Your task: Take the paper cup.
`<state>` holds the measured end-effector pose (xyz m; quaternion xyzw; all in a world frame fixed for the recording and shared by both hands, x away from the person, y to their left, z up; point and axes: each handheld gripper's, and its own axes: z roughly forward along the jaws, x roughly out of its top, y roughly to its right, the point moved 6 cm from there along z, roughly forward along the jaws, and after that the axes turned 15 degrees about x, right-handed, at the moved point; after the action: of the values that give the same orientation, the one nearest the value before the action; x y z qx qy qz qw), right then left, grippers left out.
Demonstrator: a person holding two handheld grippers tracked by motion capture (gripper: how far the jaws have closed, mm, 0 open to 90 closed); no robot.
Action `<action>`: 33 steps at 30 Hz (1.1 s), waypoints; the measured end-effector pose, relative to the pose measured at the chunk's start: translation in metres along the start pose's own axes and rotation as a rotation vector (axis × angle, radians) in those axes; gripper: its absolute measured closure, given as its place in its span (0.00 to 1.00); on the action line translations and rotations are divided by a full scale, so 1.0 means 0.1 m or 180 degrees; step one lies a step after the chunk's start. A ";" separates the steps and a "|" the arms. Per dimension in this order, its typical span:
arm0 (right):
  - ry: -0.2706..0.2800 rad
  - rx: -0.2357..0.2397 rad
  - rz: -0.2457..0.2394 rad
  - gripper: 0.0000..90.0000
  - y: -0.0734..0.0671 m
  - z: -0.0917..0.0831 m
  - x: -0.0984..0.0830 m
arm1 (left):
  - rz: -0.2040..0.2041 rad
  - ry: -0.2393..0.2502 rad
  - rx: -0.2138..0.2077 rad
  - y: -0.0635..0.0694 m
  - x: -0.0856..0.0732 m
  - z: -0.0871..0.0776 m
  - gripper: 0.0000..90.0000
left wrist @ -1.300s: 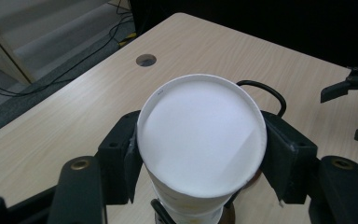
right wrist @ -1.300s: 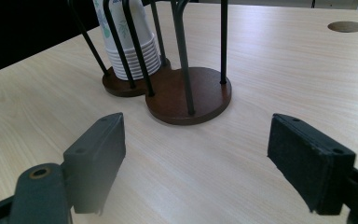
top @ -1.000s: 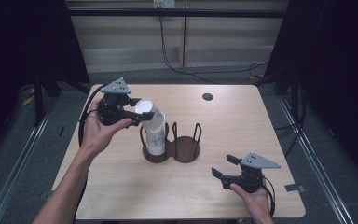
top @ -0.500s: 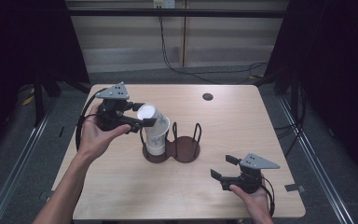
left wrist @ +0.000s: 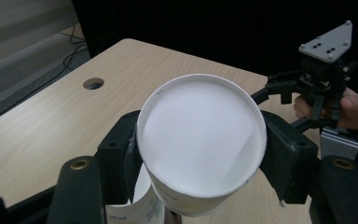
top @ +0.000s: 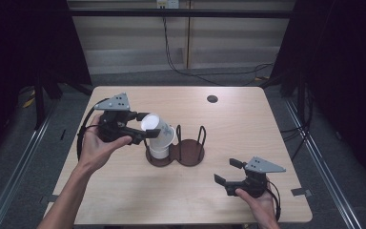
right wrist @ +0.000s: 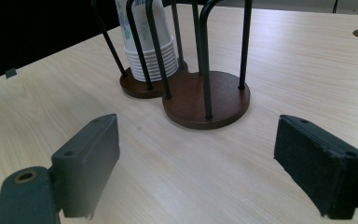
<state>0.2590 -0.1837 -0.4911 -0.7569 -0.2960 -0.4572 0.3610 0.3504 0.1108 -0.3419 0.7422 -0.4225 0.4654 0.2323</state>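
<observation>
wooden table (top: pixel 124 200): our left gripper (top: pixel 140 128) clasps a tilted paper cup (top: pixel 156 130) above the holder (top: pixel 190 151); our right gripper (top: pixel 228 174) rests wide apart.

A cup holder (top: pixel 183 151) is standing at mid-surface (top: pixel 248 124). A cup stack (top: pixel 159 145) is sitting in its left bay. The left tool (top: pixel 141 128) is positioned left of it, the right tool (top: pixel 228 171) nearer, rightward.

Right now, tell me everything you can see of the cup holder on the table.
The cup holder has a dark brown, wood-like base of two joined round discs, with thin black wire hoops rising upright from each. It stands flat near the middle of the table. The left bay holds a stack of white paper cups; the right bay is empty. The left gripper grips the tilted top cup.
</observation>
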 end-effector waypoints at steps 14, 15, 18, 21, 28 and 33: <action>0.0003 0.0281 -0.0012 0.19 -0.14 0.07 0.10 | -0.0100 0.0037 -0.0187 0.14 -0.35 -0.02 0.40; 0.0006 0.0300 -0.0030 0.20 -0.15 0.08 0.12 | -0.0099 0.0022 -0.0170 0.14 -0.38 -0.01 0.40; -0.0031 0.0381 -0.0056 0.21 -0.18 0.13 0.16 | -0.0108 0.0020 -0.0173 0.18 -0.49 0.01 0.40; -0.0051 0.0423 -0.0081 0.23 -0.20 0.16 0.20 | -0.0096 -0.0003 -0.0187 0.20 -0.53 0.03 0.40; -0.0055 0.0559 -0.0201 0.24 -0.28 0.30 0.35 | -0.0138 -0.0039 -0.0286 0.25 -0.63 0.12 0.40; -0.0103 0.0636 -0.0251 0.25 -0.32 0.39 0.41 | -0.0151 -0.0039 -0.0311 0.28 -0.66 0.14 0.40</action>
<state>0.2689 -0.1290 -0.4575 -0.7122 -0.3755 -0.4270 0.4116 0.3201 0.1122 -0.4082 0.7426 -0.4285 0.4341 0.2766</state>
